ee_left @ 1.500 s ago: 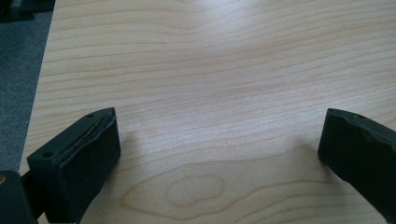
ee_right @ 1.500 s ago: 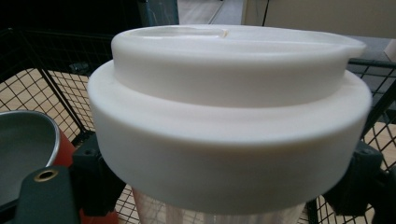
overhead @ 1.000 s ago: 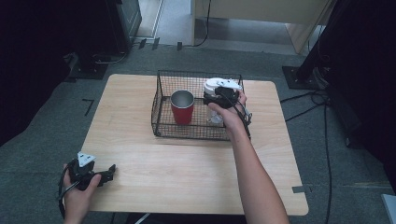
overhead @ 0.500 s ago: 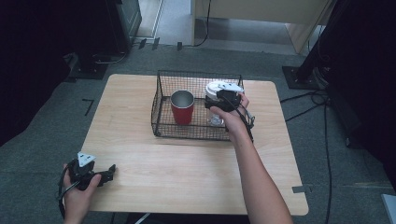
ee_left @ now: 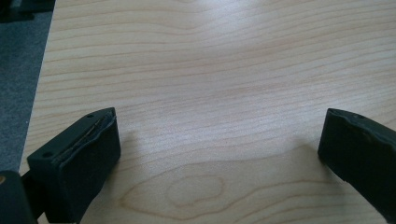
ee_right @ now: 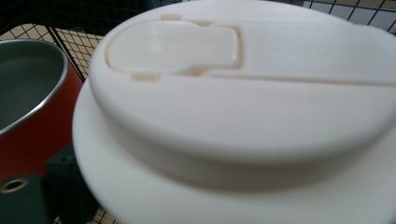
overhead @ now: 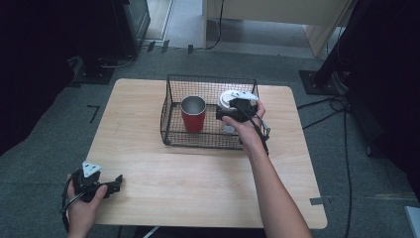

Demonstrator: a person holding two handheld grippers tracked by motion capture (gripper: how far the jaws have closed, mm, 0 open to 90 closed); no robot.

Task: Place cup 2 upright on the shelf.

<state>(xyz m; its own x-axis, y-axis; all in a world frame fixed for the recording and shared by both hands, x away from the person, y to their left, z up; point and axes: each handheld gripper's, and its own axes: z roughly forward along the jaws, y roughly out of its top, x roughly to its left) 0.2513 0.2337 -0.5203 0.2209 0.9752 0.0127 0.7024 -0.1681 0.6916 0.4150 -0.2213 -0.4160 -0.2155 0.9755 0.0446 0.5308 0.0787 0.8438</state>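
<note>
Over the wire basket (overhead: pixel 171 126), my right gripper (overhead: pixel 229 115) stood at the white-lidded cup (overhead: pixel 228 99) beside the red cup (overhead: pixel 193 114) — jaws just opening, grip unclear. Left gripper (ee_left: pixel 219 154) was parked, wide open, empty. Up close, lid (ee_right: pixel 243 93) was smooth, cream — flap shut.

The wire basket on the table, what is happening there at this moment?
A person holds a gripper in each hand. The right gripper is inside the wire basket, at a cup with a white lid, beside a red cup that stands open. Its jaws have just been opening, with the lidded cup close between them; whether the pads press on it I cannot tell. The left gripper rests open at the near left corner of the wooden table, with nothing between its jaws.
</note>
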